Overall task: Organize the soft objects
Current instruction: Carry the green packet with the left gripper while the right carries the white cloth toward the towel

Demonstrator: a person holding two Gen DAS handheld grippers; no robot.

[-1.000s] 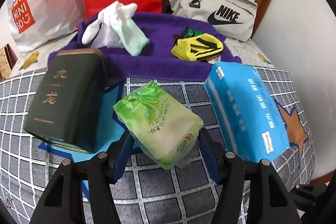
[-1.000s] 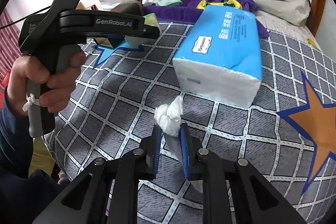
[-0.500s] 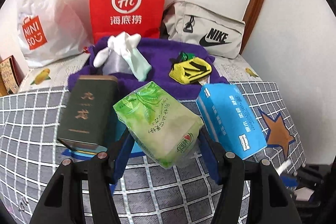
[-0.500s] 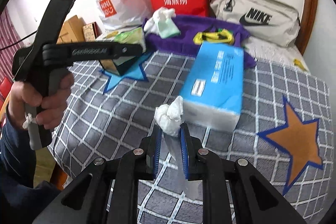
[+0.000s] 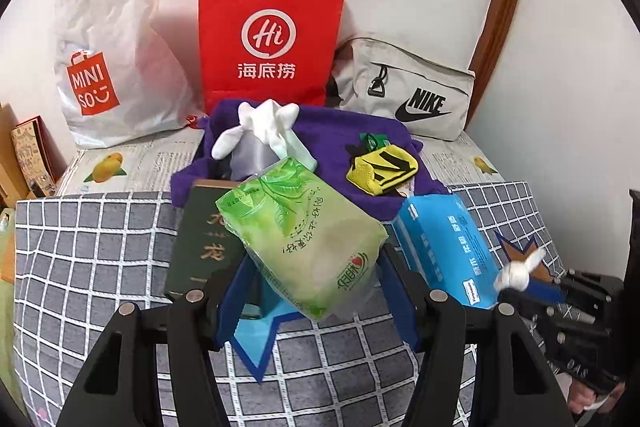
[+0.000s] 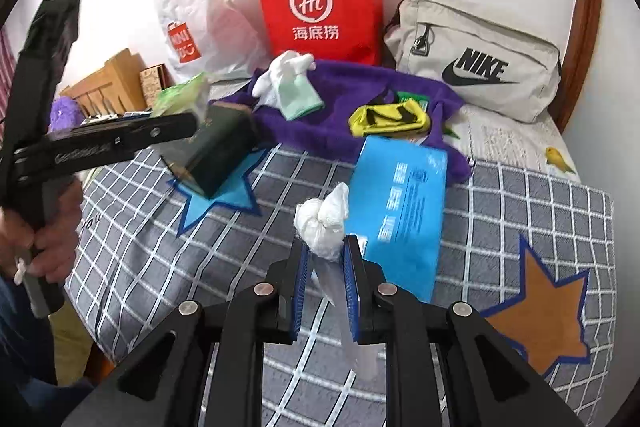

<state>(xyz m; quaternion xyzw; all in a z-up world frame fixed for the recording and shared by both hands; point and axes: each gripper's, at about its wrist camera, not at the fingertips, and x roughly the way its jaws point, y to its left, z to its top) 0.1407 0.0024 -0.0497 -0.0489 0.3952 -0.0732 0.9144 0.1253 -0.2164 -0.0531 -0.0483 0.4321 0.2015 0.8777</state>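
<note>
Green tissue pack, glossy crinkled film, pillow-shaped, frame centre, clamped by left gripper. Crumpled white plastic wad, lower centre, pinched narrowly by right gripper. Blue tissue pack lies flat just right. Checked quilt bare toward right edge.
</note>
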